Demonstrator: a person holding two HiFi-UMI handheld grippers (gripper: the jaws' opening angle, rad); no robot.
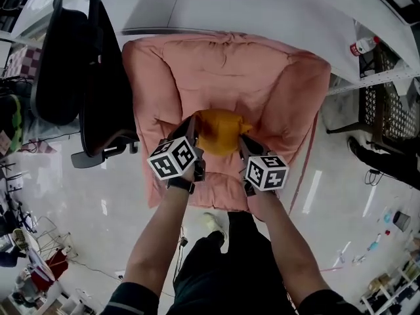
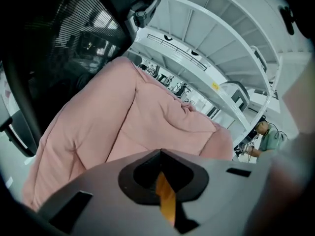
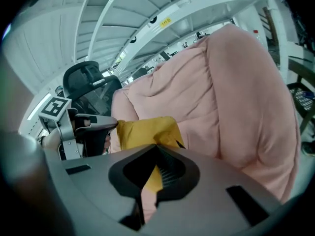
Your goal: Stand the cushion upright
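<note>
The left gripper (image 1: pixel 192 125) jaws are clamped on a thin fold of the yellow cushion (image 1: pixel 220 130) at its left edge; the right gripper (image 1: pixel 241 140) jaws pinch the cushion's right edge. The cushion sits bunched between the two grippers, in the seat hollow of a pink padded armchair (image 1: pixel 282 90), whose arms rise on both sides. A black office chair (image 1: pixel 98 90) stands just left of the armchair, with a white table (image 1: pixel 262 5) behind.
</note>
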